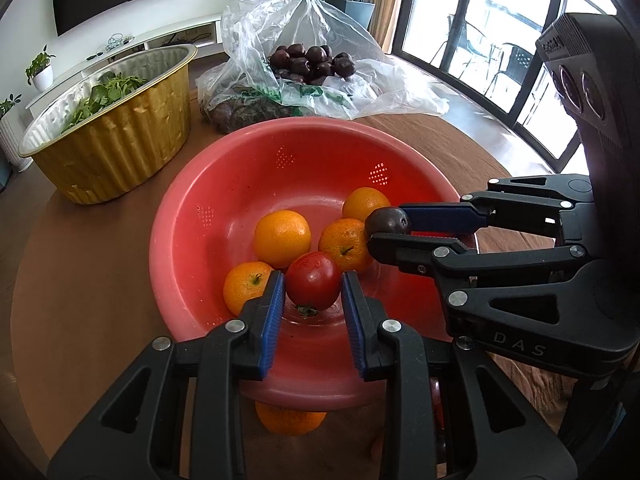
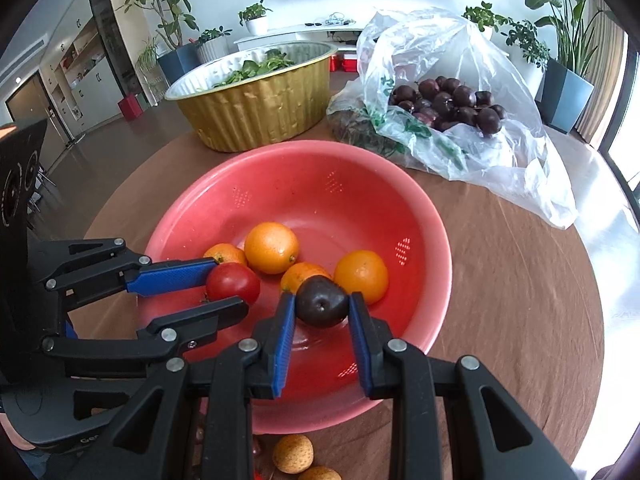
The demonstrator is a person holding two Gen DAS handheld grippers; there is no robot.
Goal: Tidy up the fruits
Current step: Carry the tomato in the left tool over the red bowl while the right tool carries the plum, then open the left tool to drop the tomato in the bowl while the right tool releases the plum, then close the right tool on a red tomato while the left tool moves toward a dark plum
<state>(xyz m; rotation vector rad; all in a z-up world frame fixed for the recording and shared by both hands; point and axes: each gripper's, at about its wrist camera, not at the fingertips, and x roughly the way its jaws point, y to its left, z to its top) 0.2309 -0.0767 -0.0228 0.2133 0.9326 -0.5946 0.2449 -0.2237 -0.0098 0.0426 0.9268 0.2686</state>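
Both grippers hang over the red bowl [image 1: 180,240], each clenched on a fruit. Our left gripper [image 1: 313,286] grips a tomato [image 1: 313,280] between its blue pads, stem end down, above the near part of the bowl. Our right gripper [image 2: 322,306] holds a dark plum [image 2: 321,306] in the same way, just right of the tomato; in the left view it reaches in from the right with the plum [image 1: 387,220] at its tip. Below them four oranges [image 1: 282,238] lie in the bowl's bottom, close together, the nearest left one partly behind the left pad. We see small strainer holes in the bowl's wall. The bowl stands on a round brown table [image 2: 520,280]. Beyond it, on the far left, sits a gold foil tub [image 1: 120,148] with green leaves inside. To the far right lies an open clear plastic bag [image 2: 460,80] with a heap of dark plums in it. Near the bowl's near rim, on the table, lie another orange [image 1: 290,420] and two small tan fruits [image 2: 295,453], partly hidden by the grippers. Potted plants and a dark screen stand in the room behind.
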